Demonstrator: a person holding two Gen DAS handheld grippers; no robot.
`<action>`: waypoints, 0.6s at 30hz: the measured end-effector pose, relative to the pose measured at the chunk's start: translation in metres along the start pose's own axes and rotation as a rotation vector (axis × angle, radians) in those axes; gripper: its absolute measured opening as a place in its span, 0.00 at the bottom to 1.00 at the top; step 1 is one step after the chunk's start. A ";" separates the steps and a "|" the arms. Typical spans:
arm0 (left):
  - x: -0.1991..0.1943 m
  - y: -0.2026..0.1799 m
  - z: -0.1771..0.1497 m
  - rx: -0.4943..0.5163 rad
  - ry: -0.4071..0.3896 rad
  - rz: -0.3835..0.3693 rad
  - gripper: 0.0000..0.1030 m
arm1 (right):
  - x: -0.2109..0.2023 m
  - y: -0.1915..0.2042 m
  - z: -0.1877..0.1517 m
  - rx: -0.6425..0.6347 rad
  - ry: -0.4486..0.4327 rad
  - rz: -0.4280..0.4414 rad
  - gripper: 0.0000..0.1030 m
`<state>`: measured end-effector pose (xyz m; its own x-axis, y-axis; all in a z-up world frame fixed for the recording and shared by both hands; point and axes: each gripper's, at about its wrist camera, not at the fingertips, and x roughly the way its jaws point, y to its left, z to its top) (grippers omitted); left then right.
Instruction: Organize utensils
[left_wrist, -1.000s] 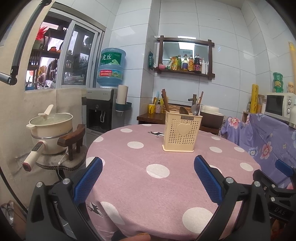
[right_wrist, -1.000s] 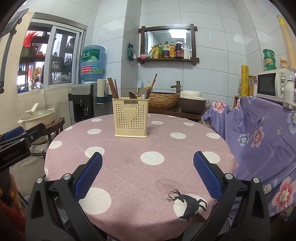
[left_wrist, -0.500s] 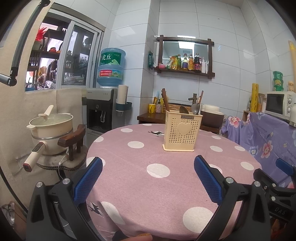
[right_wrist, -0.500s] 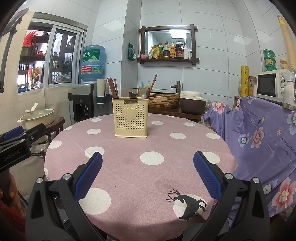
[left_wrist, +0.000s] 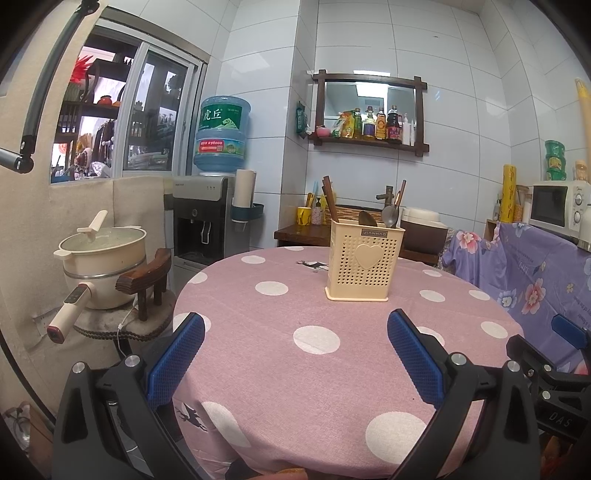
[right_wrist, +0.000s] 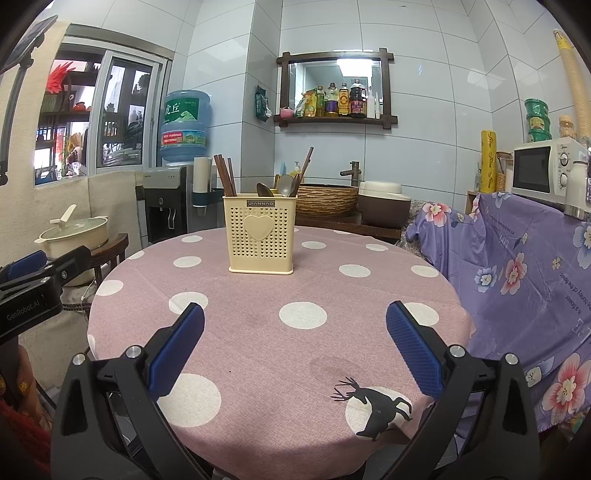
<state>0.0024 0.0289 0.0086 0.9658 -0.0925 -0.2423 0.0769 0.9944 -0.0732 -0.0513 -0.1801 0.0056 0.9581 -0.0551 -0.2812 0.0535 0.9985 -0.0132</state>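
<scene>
Nearest each camera, the left gripper (left_wrist: 295, 345) and the right gripper (right_wrist: 295, 332) are both spread wide with nothing between the blue pads. Both hang over the near edge of the tabletop (right_wrist: 258, 354), level with one another and well apart from the work item. The left gripper is also visible at the left edge of the right wrist view.

The tabletop carries a pink cloth with white dots. No loose utensil lies on the part of the cloth that shows in either view.

Farther back, near the middle of the tabletop, stands the utensil holder (right_wrist: 261, 236), a cream perforated box with a heart on its front, upright. It contains the chopsticks (right_wrist: 223, 175) in the left portion, and the spoons (right_wrist: 284, 186) with one more wooden handle in the right portion. Internal dividers cannot be seen.

Assessment: the utensils appear already gathered in the holder, so the task is either at its end or at a re-sorting step. If further sorting is required, the next move calls for a forward reach across the tabletop, then a narrow pinch on one handle above the holder rim, lifted straight up to avoid tipping the light box.
</scene>
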 end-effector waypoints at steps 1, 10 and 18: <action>0.000 0.000 0.000 0.000 0.001 -0.002 0.95 | 0.000 0.000 0.000 0.000 -0.001 0.000 0.95; 0.000 0.001 0.000 0.001 0.002 0.001 0.95 | 0.000 0.000 0.000 0.001 0.001 0.000 0.95; 0.001 0.005 0.002 0.002 0.003 0.003 0.95 | 0.000 -0.001 0.000 0.000 0.001 0.001 0.95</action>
<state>0.0037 0.0336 0.0097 0.9652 -0.0894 -0.2458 0.0742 0.9948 -0.0703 -0.0510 -0.1807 0.0053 0.9578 -0.0536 -0.2823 0.0523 0.9986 -0.0123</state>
